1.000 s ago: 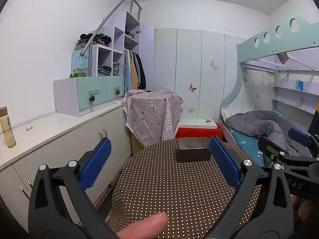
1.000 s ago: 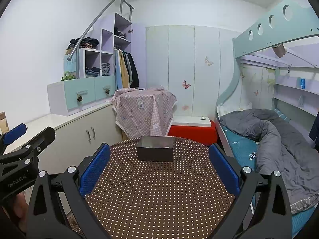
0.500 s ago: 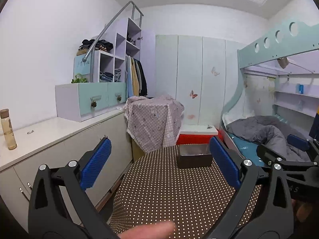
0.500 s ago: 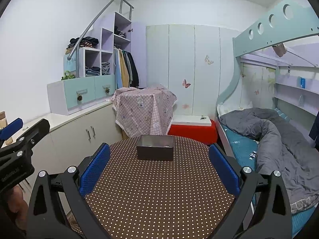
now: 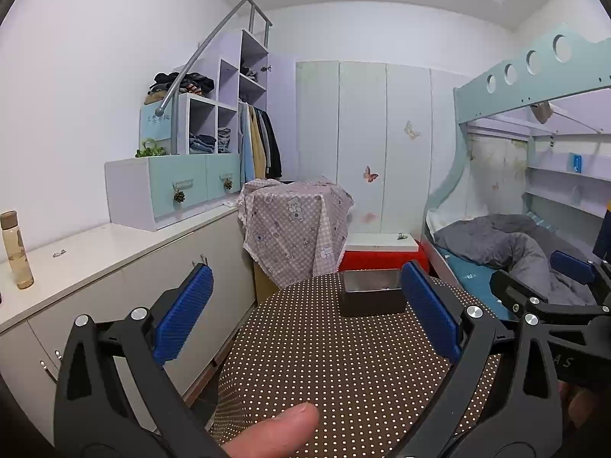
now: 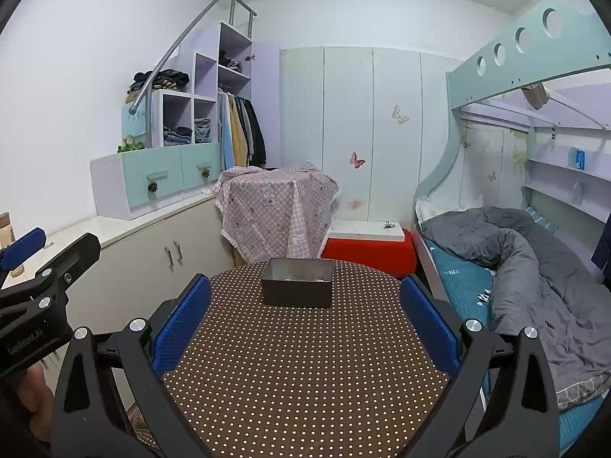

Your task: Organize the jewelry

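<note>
A dark metal box (image 6: 297,283) stands at the far side of a round table with a brown dotted cloth (image 6: 305,362); small jewelry pieces show faintly inside it. It also shows in the left wrist view (image 5: 372,297). My right gripper (image 6: 305,328) is open and empty, held above the near half of the table. My left gripper (image 5: 305,324) is open and empty, held to the left of it. The right gripper's fingers (image 5: 569,267) show at the right edge of the left wrist view. A fingertip (image 5: 282,431) shows at the bottom.
A white counter (image 5: 95,248) with a bottle (image 5: 15,252) runs along the left. A cloth-covered stand (image 6: 275,210) and a red-and-white box (image 6: 366,244) stand beyond the table. A bunk bed with a grey duvet (image 6: 534,267) lies to the right.
Both grippers have shifted slightly; the left view has tilted up and a little left. Both stay open. The box has not moved.
</note>
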